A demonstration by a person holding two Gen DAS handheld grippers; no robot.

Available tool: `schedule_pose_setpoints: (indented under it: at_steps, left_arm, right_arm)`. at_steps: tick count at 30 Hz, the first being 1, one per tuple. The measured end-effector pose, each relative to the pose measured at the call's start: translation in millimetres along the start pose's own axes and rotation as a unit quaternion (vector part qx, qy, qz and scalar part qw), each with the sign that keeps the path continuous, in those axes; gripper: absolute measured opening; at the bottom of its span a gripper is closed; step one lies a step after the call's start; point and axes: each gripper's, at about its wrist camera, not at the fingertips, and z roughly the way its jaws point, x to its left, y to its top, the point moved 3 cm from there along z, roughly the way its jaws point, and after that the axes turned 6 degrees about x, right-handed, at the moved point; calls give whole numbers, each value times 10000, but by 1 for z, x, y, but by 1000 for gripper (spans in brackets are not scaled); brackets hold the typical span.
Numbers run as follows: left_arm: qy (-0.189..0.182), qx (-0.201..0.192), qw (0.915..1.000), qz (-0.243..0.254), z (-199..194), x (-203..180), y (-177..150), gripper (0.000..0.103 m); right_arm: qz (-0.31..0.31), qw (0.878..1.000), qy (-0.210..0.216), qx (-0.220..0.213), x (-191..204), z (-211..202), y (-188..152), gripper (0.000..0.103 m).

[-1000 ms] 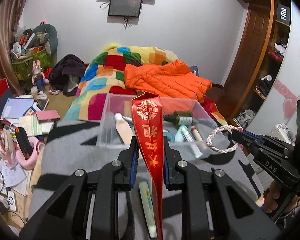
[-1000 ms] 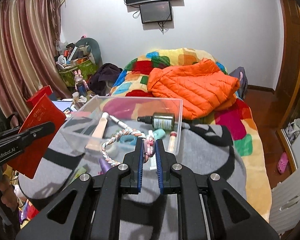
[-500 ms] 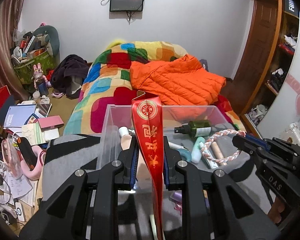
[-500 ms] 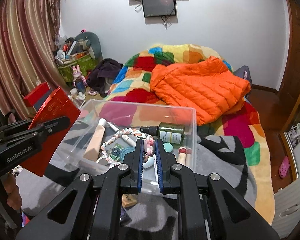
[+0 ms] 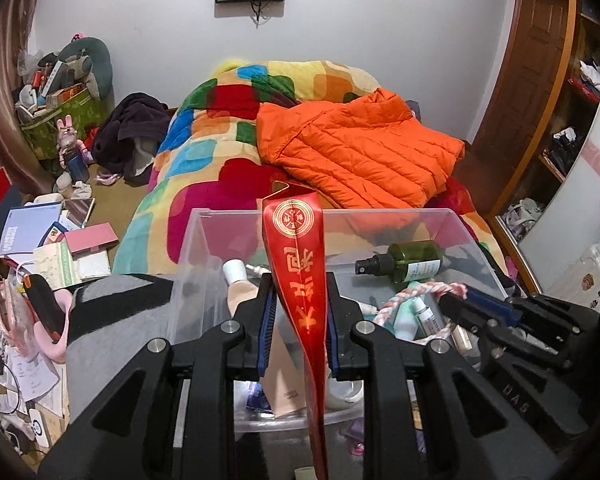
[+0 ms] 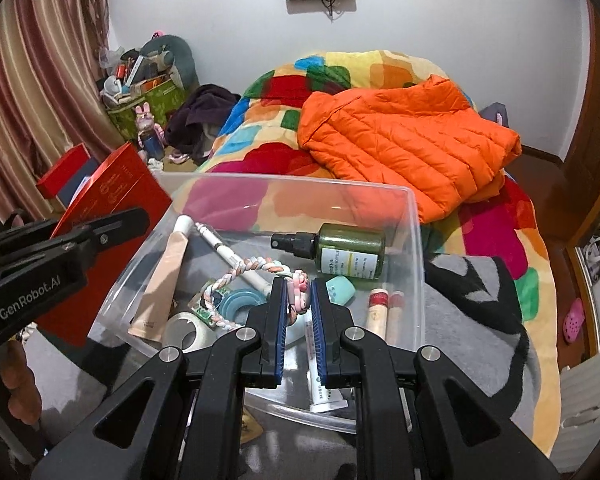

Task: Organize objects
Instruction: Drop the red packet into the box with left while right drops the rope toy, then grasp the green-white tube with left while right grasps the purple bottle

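Over the clear plastic bin at the foot of the bed, the right hand-held gripper is clamped on the knotted end of a braided rope ring, whose loop hangs down among the things already inside; by my reading it is held there to be let go into the bin. The left hand-held gripper is closed on a flat red box with gold lettering, gripped edge-on by its two broad faces and poised over the bin's near left corner, probably so it can slide in upright beside the wall. Inside lie a green spray bottle toward the far right corner, a beige tube along the left wall, a roll of white tape near the front, and a small teal cap. The bin sits on a grey and black blanket, with an orange puffer jacket farther up the bed.
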Motion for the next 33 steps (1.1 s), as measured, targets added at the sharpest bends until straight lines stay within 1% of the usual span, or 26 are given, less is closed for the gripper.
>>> schedule_pose_setpoints:
  at_steps: [4, 5, 7, 8, 9, 10, 12, 14, 15, 16, 19, 20, 23, 26, 29, 33]
  left_arm:
    - [-37, 37, 9999, 112, -3, -7, -3, 21]
    - [-19, 29, 9999, 146, -5, -8, -4, 24]
    - [49, -32, 9997, 235, -10, -11, -8, 32]
    - [64, -75, 9996, 256, -14, -12, -9, 36]
    - [52, -115, 9996, 265, -18, -13, -10, 39]
    - [29, -140, 9995, 266, -21, -13, -11, 43]
    - [-18, -205, 9995, 249, -30, -12, -14, 46]
    - [-39, -272, 9994, 233, -38, -11, -17, 53]
    - [-42, -313, 9993, 220, -42, -10, -19, 55]
    - [-47, -349, 9992, 207, -47, -9, -21, 60]
    - [-78, -436, 9988, 198, -60, -6, -30, 63]
    - [-75, -447, 9988, 207, -63, -5, -33, 66]
    - [-61, -449, 9987, 223, -70, -2, -47, 69]
    - [-27, -345, 9991, 251, -71, 1, -63, 69]
    - [-53, -169, 9996, 235, -69, 5, -83, 69]
    - [-154, 148, 9996, 171, -58, 6, -113, 69]
  right_arm:
    - [-164, 9998, -61, 112, 7, 1, -5, 12]
    - [-203, 9997, -84, 111, 8, 0, -6, 15]
    - [-250, 9995, -152, 68, 10, -3, -8, 29]
    - [-256, 9995, -154, 32, 10, -6, -9, 32]
    - [-255, 9996, -152, -25, 10, -10, -11, 35]
    - [-256, 9996, -143, -48, 10, -12, -12, 35]
    - [-253, 9996, -106, -85, 10, -18, -13, 35]
    - [-246, 9996, -72, -132, 9, -25, -15, 35]
    - [-238, 9996, -44, -163, 9, -30, -17, 37]
    - [-230, 9996, -23, -178, 9, -33, -18, 39]
    - [-219, 9994, 38, -267, 7, -44, -25, 43]
    - [-222, 9993, 43, -283, 8, -47, -27, 43]
    - [-262, 9992, 97, -296, 7, -54, -35, 43]
    - [-367, 9989, 139, -263, 11, -58, -47, 43]
    - [-438, 9986, 252, -163, 17, -57, -61, 43]
    - [-629, 9974, 347, 93, 31, -42, -79, 43]
